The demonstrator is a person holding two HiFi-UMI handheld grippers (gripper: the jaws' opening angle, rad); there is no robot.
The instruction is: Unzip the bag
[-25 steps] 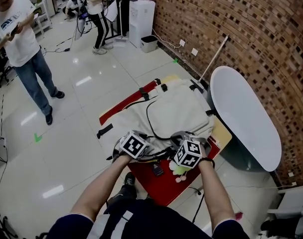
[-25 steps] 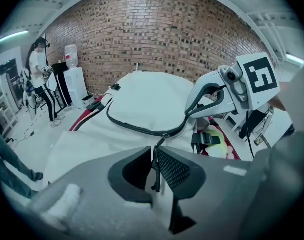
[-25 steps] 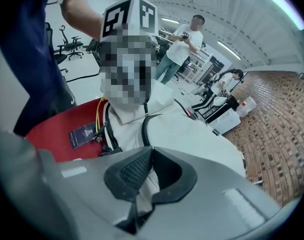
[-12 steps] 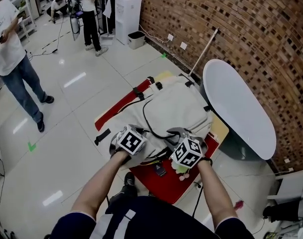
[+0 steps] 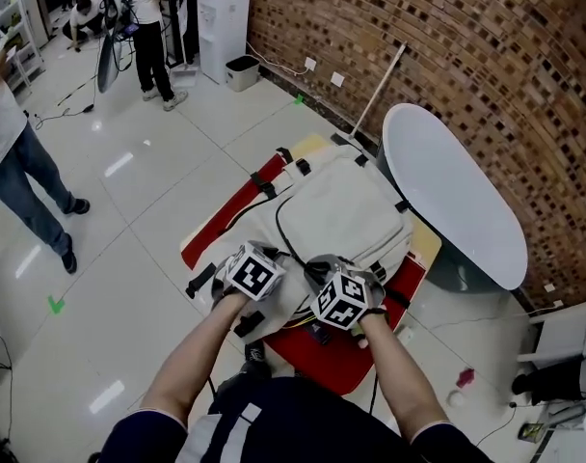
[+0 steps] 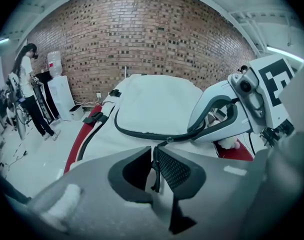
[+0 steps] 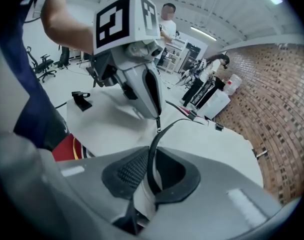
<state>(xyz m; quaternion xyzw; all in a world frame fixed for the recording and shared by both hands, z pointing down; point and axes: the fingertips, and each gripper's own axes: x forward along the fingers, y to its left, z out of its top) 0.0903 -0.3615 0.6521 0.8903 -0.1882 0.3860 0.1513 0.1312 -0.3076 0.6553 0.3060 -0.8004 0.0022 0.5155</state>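
A cream backpack (image 5: 341, 210) lies flat on a red mat, with a black zipper track (image 6: 142, 135) curving round its front panel. At the bag's near edge my left gripper (image 5: 283, 278) is shut on the black zipper pull cord (image 6: 154, 171), which hangs between its pads. Close on the right and facing it, my right gripper (image 5: 312, 280) has the bag's black zipper edge (image 7: 151, 149) and cream fabric between its jaws. Those jaws are closing on the edge. In the right gripper view, the left gripper (image 7: 158, 115) holds the pull just ahead.
A white oval tabletop (image 5: 457, 201) stands close on the right, against the brick wall (image 5: 486, 56). The red mat (image 5: 336, 355) overhangs the low stand toward me. People stand on the tiled floor at the far left, near a water dispenser (image 5: 221, 22). Small items (image 5: 464, 378) lie on the floor.
My right gripper has slid left along the bag's near edge, closer to the left gripper. The small plush charm below it no longer shows. The left gripper keeps its hold.
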